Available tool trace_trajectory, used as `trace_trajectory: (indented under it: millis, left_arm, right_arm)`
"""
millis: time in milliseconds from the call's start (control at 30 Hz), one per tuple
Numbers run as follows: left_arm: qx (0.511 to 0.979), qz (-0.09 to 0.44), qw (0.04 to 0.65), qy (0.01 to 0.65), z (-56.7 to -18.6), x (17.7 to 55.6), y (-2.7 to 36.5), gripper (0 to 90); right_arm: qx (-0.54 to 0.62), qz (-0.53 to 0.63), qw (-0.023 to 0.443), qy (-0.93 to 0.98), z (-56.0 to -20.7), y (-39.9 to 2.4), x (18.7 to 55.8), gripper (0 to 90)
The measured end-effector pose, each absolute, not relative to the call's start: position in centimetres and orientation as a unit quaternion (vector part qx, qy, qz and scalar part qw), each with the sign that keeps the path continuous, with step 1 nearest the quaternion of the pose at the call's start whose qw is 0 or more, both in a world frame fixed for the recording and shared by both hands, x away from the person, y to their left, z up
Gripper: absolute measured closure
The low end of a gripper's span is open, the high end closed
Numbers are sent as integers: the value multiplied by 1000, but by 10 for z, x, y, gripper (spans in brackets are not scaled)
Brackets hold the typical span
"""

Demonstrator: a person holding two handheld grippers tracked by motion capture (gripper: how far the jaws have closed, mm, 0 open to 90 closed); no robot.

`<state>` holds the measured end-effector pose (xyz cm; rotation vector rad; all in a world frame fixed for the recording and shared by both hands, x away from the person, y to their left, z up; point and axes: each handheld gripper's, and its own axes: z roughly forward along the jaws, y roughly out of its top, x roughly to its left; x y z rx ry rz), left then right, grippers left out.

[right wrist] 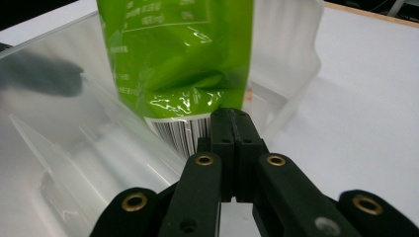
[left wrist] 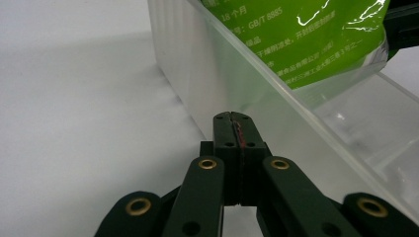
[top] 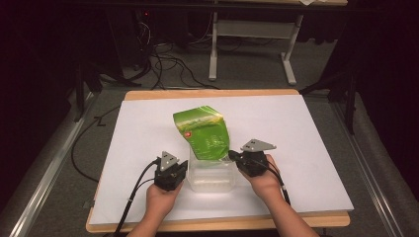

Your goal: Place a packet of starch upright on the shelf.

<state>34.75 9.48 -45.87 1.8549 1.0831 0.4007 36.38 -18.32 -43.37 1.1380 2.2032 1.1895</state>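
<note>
A green pouch (top: 202, 131) leans tilted with its near end over a clear plastic container (top: 212, 175) at the middle of the white table. My right gripper (top: 231, 156) is at the pouch's near right corner. In the right gripper view its jaws (right wrist: 232, 116) are shut on the bottom edge of the pouch (right wrist: 178, 54), beside the barcode and above the container (right wrist: 59, 98). My left gripper (top: 184, 167) sits against the container's left side. In the left gripper view it (left wrist: 236, 118) is shut on nothing, right by the container wall (left wrist: 207, 64), with the pouch (left wrist: 306, 44) above.
The white sheet (top: 306, 138) covers a wooden tabletop whose edge (top: 217, 224) runs along the front. Bare sheet lies on both sides of the container and behind the pouch. Beyond the table are floor cables (top: 168, 64) and a grey desk frame (top: 213, 44).
</note>
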Motion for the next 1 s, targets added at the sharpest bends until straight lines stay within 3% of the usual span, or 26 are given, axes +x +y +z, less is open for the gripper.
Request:
trace_trajectory:
  millis: [233,600,667,833,1000]
  left_arm:
    - [754,163,459,440,-459,347,95,900]
    - [757,169,453,440,-459,345,93,900]
    - [755,170,454,442,-459,344,93,900]
    - [756,170,452,443,-459,344,93,900]
    - [755,168,452,444,-460,343,93,900]
  right_arm:
    - [394,417,192,797,-439,-166,366,900]
    - [405,452,199,769,-425,-184,363,860]
    - [411,463,197,761,-422,-187,363,800]
    - [408,497,186,743,-411,-189,366,550]
    - [412,511,177,733,-398,-179,380,475]
